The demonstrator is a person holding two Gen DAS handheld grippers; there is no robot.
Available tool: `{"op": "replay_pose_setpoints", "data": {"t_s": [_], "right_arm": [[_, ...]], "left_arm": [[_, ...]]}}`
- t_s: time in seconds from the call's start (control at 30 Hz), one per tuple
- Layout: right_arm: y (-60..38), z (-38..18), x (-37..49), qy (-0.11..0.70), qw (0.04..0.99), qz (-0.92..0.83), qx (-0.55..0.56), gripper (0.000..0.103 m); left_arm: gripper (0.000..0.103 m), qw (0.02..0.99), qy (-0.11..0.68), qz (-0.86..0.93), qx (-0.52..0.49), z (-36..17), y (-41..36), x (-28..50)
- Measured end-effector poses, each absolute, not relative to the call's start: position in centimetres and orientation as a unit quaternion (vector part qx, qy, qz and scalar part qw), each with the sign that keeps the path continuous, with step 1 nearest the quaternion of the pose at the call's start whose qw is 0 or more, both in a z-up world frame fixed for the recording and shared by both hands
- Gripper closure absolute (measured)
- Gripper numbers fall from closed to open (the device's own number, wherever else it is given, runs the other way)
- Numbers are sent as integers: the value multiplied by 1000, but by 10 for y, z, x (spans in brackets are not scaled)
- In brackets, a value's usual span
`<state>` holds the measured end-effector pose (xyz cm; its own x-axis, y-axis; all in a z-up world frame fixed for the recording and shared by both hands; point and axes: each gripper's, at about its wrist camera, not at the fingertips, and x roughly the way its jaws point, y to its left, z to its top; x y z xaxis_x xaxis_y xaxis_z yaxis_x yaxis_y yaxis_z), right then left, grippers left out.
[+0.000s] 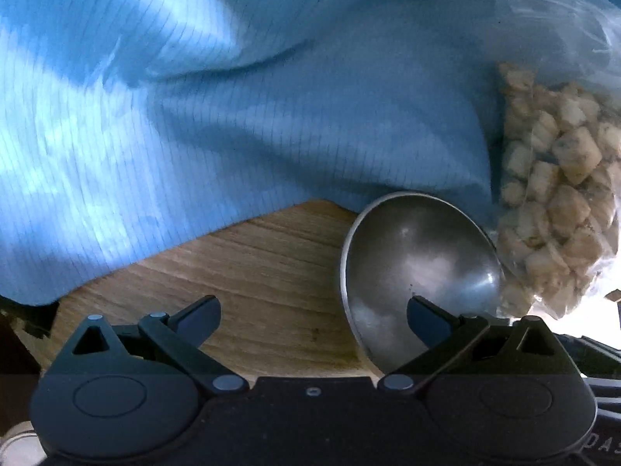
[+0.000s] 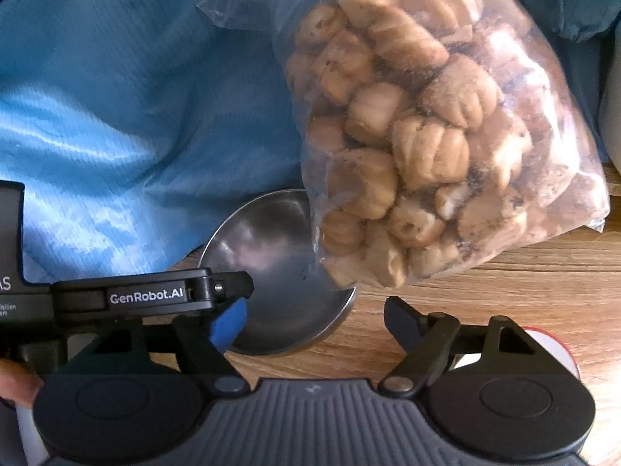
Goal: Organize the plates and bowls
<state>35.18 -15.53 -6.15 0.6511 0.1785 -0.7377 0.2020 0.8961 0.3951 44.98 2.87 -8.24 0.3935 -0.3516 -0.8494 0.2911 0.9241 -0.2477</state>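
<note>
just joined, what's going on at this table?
A person holds a gripper in each hand over a wooden table. Both close in on a metal bowl that sits beside a blue cloth and a clear bag of biscuits. The left gripper has its jaws open with one fingertip over the bowl's rim. The right gripper is open too. Nothing is gripped yet.

A bowl (image 2: 271, 272) sits on the table (image 2: 485, 291). A bag of snacks (image 2: 407, 136) lies at its two o'clock, overlapping its rim. A cloth (image 2: 116, 116) lies behind the bowl, from nine to twelve o'clock.
</note>
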Motion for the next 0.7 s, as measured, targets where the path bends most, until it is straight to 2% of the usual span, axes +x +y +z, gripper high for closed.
{"op": "replay_pose_setpoints", "data": {"t_s": [0.07,0.2,0.23,0.27,0.33,0.37,0.47,0.53,0.57,0.7], "right_arm": [[-156,-62,350,418,879,-5,231,23],[-161,-63,346,414,878,-13,239,28],[-161,-63,347,417,877,-15,240,35],[-161,-64,349,421,874,-17,240,49],[-159,-66,352,429,871,-21,239,61],[-158,-68,353,431,871,-22,237,65],[-154,-71,356,435,868,-24,238,70],[-154,-74,358,436,866,-23,244,71],[-155,-75,358,437,864,-21,249,73],[-159,-75,357,446,859,-17,250,78]], "left_arm": [[6,831,522,-189,-42,-86,33,452],[18,832,518,-189,-59,-88,38,451],[21,832,517,-191,-60,-89,38,451],[26,832,516,-194,-59,-88,38,450],[37,833,512,-201,-61,-88,37,449],[46,830,513,-208,-65,-89,37,448],[65,827,514,-220,-64,-89,35,445],[72,827,511,-227,-67,-88,35,440],[82,825,509,-234,-70,-86,34,436],[83,829,502,-237,-61,-84,35,425]]}}
